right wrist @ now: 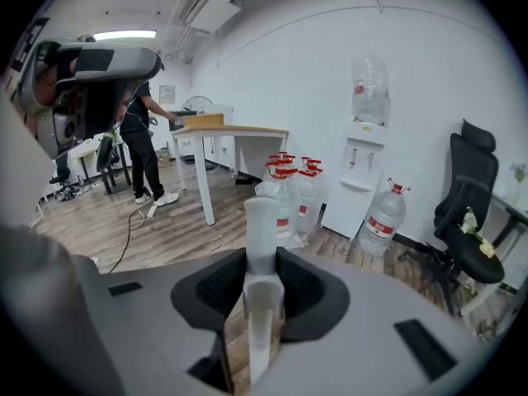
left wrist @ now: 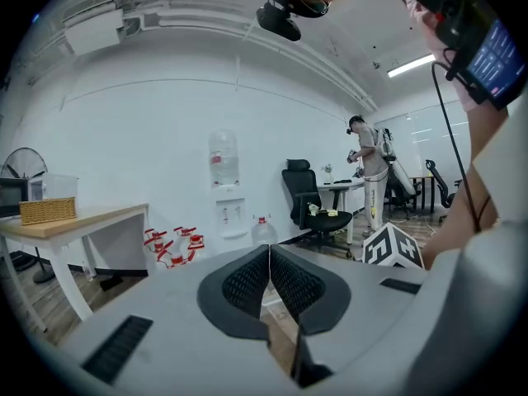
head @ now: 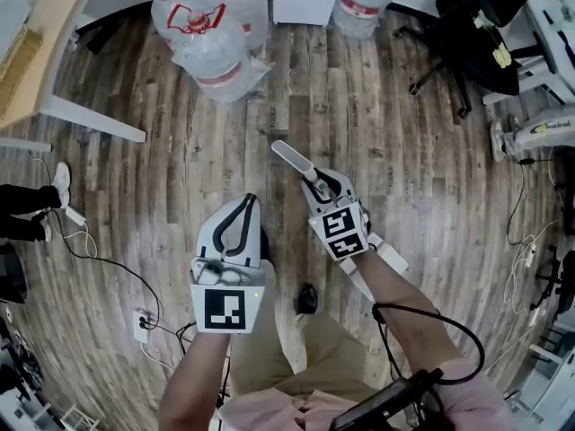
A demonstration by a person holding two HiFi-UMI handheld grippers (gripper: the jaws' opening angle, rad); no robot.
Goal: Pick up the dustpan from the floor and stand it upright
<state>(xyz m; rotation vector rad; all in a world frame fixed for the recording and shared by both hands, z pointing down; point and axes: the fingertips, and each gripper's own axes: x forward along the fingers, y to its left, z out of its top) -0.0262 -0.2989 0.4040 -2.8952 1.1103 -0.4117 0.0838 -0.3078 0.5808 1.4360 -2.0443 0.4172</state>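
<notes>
The dustpan shows only as its long white handle, which pokes up and left out of my right gripper. A white length also runs down past my right wrist. In the right gripper view the handle stands upright between the black pads, with the right gripper shut on it. The pan itself is hidden. My left gripper hangs beside it to the left, jaws together with nothing in them. In its own view the left gripper is shut and empty.
Several large water bottles stand on the wood floor ahead. A desk is at far left and a black office chair at far right. Cables and a power strip lie at lower left. A person stands at the back.
</notes>
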